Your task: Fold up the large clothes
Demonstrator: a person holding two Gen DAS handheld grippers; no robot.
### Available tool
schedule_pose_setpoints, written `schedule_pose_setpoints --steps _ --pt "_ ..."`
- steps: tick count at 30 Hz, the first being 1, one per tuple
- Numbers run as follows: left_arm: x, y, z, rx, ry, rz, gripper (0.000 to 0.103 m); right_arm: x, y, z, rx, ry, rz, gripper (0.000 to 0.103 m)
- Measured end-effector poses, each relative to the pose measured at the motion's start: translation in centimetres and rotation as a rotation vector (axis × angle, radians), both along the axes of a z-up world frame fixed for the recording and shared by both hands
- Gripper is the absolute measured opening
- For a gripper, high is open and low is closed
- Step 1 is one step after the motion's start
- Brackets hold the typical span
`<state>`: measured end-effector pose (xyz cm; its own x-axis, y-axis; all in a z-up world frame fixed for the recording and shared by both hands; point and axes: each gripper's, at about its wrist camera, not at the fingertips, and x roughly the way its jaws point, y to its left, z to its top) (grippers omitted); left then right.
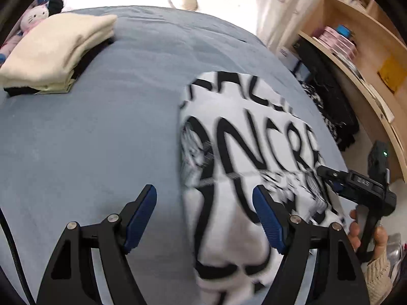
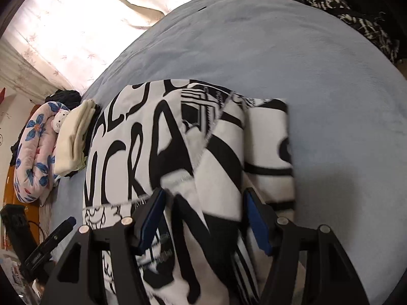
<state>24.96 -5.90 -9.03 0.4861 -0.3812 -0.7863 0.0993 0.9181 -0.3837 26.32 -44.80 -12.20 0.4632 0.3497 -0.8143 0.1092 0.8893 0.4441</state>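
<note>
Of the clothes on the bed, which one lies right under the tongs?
The black-and-white lettered garment; the folded cream garment sits far off by the plush toy.

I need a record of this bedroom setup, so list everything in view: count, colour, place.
Printed garment: one, white with black lettering, partly folded on the bed, under both tools.
Bed cover: one, pale blue, fills the middle.
Folded clothes: one stack, cream on top of something dark, far left of the bed.
Plush cat: one, white and pink, behind the stack.
Floral cushion: one, pink with blue flowers, left edge.
Shelf: one, wooden, right side, holding boxes.
Curtain: pale, patterned, beyond the bed.
Left tool: black with blue pads, open.
Right tool: same, open over the garment.
Hand: one, on the right tool's handle.
</note>
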Motion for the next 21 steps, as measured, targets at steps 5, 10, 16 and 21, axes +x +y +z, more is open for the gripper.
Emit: schedule_pose_setpoints --steps 5,10,16,21 --pt "2.5 0.5 -3.0 -0.081 0.08 0.004 0.076 0.4 2.1 0.5 -0.102 -0.057 0.06 0.015" --pt "3.1 -1.5 -1.3 -0.071 0.045 -0.044 0.066 -2.1 1.2 5.2 -0.211 -0.198 -0.018 0.009" --pt "3.6 -5.8 -1.5 0.062 0.012 -0.079 0.066 -0.2 -0.8 -0.2 -0.205 -0.03 -0.047 0.01" --pt "4.1 -6.5 -1.7 0.067 0.018 -0.087 0.066 0.0 -1.5 -1.4 -0.158 -0.01 -0.076 0.018"
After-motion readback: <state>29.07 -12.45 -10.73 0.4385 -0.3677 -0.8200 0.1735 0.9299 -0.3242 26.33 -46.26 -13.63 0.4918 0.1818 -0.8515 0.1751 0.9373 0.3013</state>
